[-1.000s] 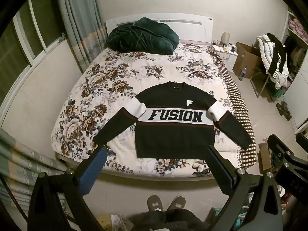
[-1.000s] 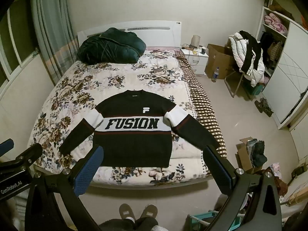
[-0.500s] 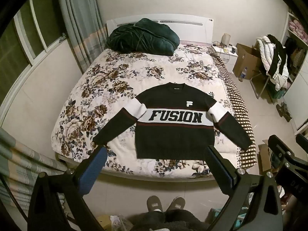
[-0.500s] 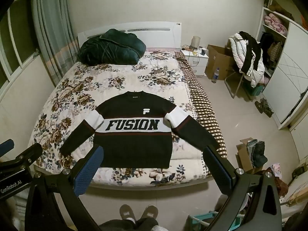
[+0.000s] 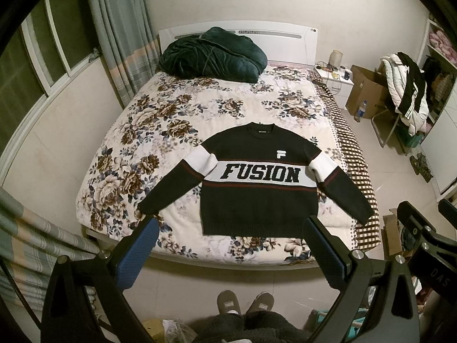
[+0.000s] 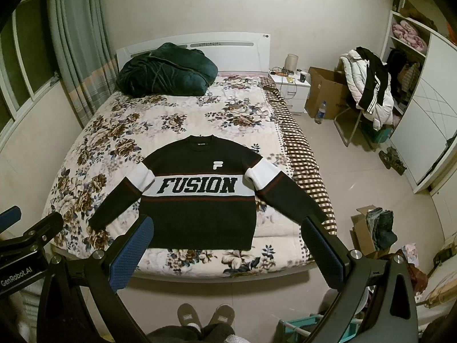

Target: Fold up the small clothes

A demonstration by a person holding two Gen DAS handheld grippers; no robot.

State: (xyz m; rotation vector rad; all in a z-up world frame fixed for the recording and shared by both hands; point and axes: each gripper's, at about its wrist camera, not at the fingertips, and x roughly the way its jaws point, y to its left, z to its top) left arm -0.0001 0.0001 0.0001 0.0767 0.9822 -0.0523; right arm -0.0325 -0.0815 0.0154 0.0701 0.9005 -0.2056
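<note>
A black sweater (image 5: 257,200) (image 6: 200,214) with a white "FUSION" band lies flat, front up, on the floral bed (image 5: 160,131) (image 6: 108,137), both sleeves spread outward and down. Its hem is near the foot of the bed. My left gripper (image 5: 230,228) is held high above the floor in front of the bed, open and empty. My right gripper (image 6: 227,228) is beside it at the same height, open and empty too. Neither touches the sweater. Each gripper shows at the edge of the other's view.
A dark green duvet (image 5: 211,55) is bunched at the headboard. A person's slippers (image 5: 245,303) stand on the tiled floor before the bed. To the right are a nightstand (image 6: 291,85), cardboard boxes (image 6: 325,91), a chair heaped with clothes (image 6: 368,85) and a wardrobe (image 6: 428,131). Curtains (image 5: 120,34) hang at left.
Both views have tilted up slightly, so the bed and sweater sit a little lower in frame. The sweater has not moved and both grippers stay open.
</note>
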